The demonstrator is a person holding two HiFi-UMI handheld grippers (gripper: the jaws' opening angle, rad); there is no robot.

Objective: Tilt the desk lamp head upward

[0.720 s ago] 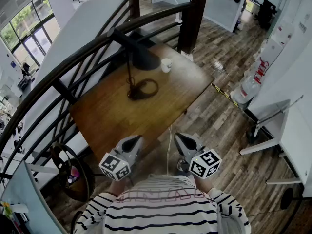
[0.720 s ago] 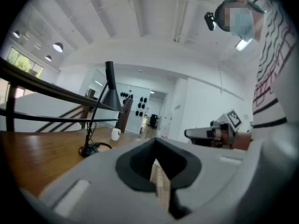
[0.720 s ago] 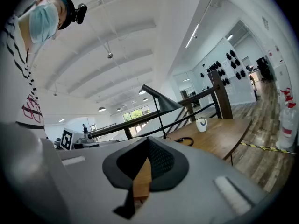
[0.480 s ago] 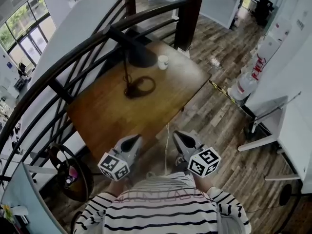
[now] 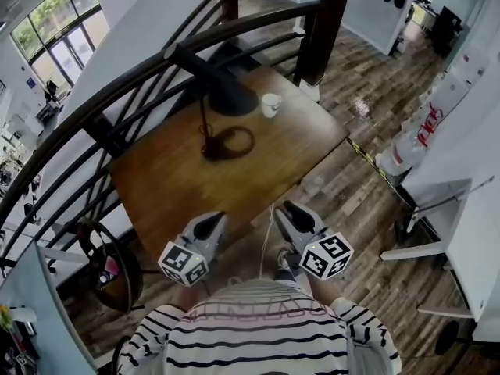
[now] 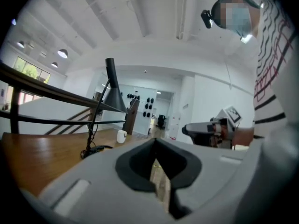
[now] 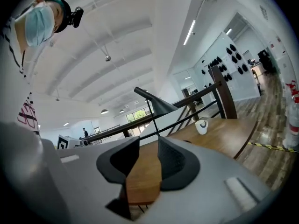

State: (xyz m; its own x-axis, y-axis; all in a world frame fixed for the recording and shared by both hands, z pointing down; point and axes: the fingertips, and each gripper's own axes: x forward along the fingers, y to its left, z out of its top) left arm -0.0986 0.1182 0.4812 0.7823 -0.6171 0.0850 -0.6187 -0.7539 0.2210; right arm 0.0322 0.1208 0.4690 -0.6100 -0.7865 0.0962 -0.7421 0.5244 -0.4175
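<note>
The black desk lamp stands at the far left of the wooden table. Its cone head points down, above the thin stem and the round base. Both grippers hover off the table's near edge, well short of the lamp. My left gripper is shut with nothing in it; its own view shows the lamp head far ahead. My right gripper is open and empty, with the lamp head beyond its jaws.
A white cup sits right of the lamp head. A black curved railing runs behind and left of the table, with a dark post at the back. A white cord hangs between the grippers. White desks stand at right.
The head view has swung a little, so the table and lamp sit slightly right and lower in frame. Both grippers keep nearly the same place and the same jaw stance.
</note>
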